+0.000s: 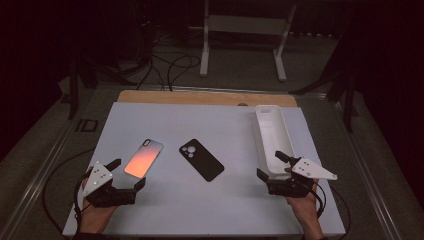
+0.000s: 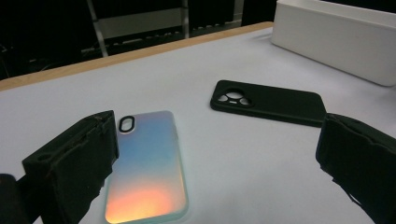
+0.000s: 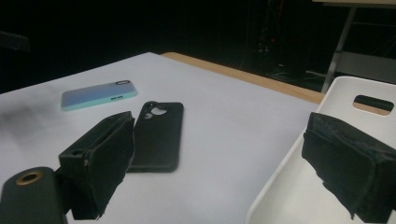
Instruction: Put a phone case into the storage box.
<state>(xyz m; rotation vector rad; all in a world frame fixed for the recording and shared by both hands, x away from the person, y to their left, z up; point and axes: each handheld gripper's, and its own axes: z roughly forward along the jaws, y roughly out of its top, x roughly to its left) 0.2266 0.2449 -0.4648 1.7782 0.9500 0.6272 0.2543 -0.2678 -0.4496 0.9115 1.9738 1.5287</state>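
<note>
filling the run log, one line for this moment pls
left gripper: open, empty | right gripper: open, empty | iridescent phone case, black phone case: flat on table | white tray: right

a dim lab: white worktable (image 1: 165, 210), floor cables (image 1: 170, 65), metal stand (image 1: 245, 30).

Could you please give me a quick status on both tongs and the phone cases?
Left tongs open, empty, near the iridescent case. Right tongs open, empty, at the white tray. Black case flat between them. Nothing in the way.
</note>
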